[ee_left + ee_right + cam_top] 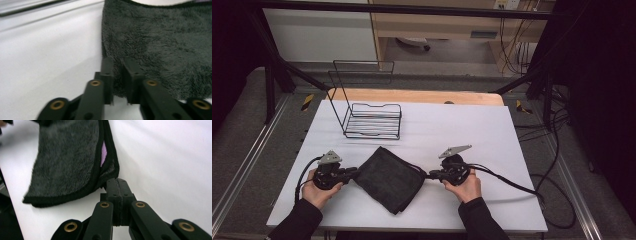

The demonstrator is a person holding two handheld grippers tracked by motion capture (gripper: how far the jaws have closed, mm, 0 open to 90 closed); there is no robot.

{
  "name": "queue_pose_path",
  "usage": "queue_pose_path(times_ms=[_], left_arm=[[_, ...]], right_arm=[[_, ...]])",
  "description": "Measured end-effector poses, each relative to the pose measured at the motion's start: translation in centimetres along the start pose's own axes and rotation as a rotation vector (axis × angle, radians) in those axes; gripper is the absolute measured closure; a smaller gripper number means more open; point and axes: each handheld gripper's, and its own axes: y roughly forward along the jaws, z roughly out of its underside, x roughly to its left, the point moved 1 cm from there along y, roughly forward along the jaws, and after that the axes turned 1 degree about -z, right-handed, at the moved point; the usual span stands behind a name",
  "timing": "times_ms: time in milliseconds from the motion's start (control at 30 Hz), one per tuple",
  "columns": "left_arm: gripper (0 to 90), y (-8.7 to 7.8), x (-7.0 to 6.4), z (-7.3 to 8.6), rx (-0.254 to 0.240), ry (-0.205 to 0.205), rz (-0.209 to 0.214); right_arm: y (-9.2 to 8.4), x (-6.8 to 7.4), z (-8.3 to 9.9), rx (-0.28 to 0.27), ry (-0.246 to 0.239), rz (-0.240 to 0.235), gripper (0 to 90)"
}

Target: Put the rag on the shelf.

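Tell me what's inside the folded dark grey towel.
Between the layers of the folded dark grey fleece towel, a strip of lilac shows at the open edge. Anything deeper inside is covered by the top layer.

From above, my left tool point(353, 172) meets the dark towel point(388, 179) at a spot too small to judge contact. In my right tool view, the towel's point(67, 160) far end runs off the top edge, and the corner by my right tool point(117, 181) is hidden behind its tips. My sleeves are cut off by the bottom edge.
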Motion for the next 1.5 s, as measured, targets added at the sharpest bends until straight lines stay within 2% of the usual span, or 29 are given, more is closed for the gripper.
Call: queue_pose_path(times_ms=[100, 200, 267, 300, 333, 400, 433, 500, 533, 700, 733, 800, 833, 867, 900, 933, 1067, 1167, 1333, 1400, 1500], left_arm=[[68.2, -0.7, -0.1, -0.2, -0.024, -0.009, -0.014], [67.3, -1.3, -0.3, -0.1, -0.011, 0.012, -0.039], [67.5, -1.1, -0.3, 0.2, 0.015, 0.027, -0.054], [67.5, -0.9, -0.2, 0.3, 0.024, 0.020, -0.052], [68.8, -0.7, -0.1, 0.3, 0.028, 0.011, -0.046], [69.3, -0.4, 0.0, 0.4, 0.039, 0.008, -0.037], [71.9, -0.3, -0.1, 0.5, 0.046, 0.007, -0.031], [72.8, -0.1, -0.1, 0.6, 0.055, 0.014, -0.026], [75.7, 0.0, -0.1, 0.6, 0.059, 0.018, -0.024], [78.5, 0.2, -0.1, 0.6, 0.073, 0.019, -0.009], [80.6, 0.3, -0.2, 0.6, 0.073, 0.017, -0.009], [82.6, 0.3, -0.3, 0.6, 0.081, 0.024, -0.013], [83.4, 0.3, -0.3, 0.5, 0.086, 0.029, -0.016], [83.4, 0.3, -0.4, 0.4, 0.091, 0.026, -0.017], [84.6, 0.3, -0.3, 0.3, 0.097, 0.031, -0.017], [84.9, 0.4, -0.3, 0.3, 0.100, 0.033, -0.016], [85.7, 0.4, -0.4, 0.1, 0.105, 0.033, -0.024], [86.0, 0.5, -0.4, -0.2, 0.108, 0.045, -0.035], [86.1, 1.1, -0.5, -1.0, 0.101, 0.061, -0.047], [86.1, 1.6, -0.7, -1.6, 0.099, 0.070, -0.055], [86.1, 2.4, -0.9, -2.5, 0.100, 0.074, -0.066]], right_arm=[[1.2, -0.4, 1.0, 0.036, 0.002, -0.001, 90.0], [1.4, -0.4, 0.9, 0.024, -0.007, -0.004, 88.7], [1.0, -0.5, 0.5, -0.023, 0.001, -0.026, 81.0], [0.9, -0.4, 0.2, -0.044, -0.001, -0.027, 78.0], [1.3, -0.3, -0.2, -0.078, -0.019, -0.031, 63.8], [1.8, -0.2, -0.4, -0.085, -0.026, -0.035, 62.7], [3.0, -0.4, -0.5, -0.079, -0.014, -0.071, 56.7], [3.6, -0.5, -0.5, -0.068, -0.003, -0.075, 55.6], [4.6, -0.9, -0.3, -0.043, -0.008, -0.058, 50.2], [4.9, -1.0, -0.1, -0.033, -0.002, -0.071, 53.4], [4.9, -0.9, 0.0, -0.018, 0.015, -0.092, 56.2], [4.8, -0.8, 0.1, -0.010, 0.020, -0.105, 57.5], [4.8, -0.7, 0.1, -0.004, 0.028, -0.113, 62.6], [4.8, -0.7, 0.1, -0.004, 0.028, -0.113, 62.6], [4.9, -0.7, 0.1, 0.002, 0.043, -0.127, 69.3], [4.9, -0.7, 0.1, 0.011, 0.057, -0.142, 72.2], [4.8, -0.6, 0.1, 0.006, 0.071, -0.153, 76.5], [4.4, -0.5, 0.2, -0.008, 0.081, -0.149, 77.6], [3.0, 0.5, 0.5, -0.028, 0.094, -0.132, 77.8], [2.3, 1.3, 1.1, -0.037, 0.096, -0.099, 77.7], [1.9, 2.0, 1.8, -0.051, 0.102, -0.075, 77.6]])
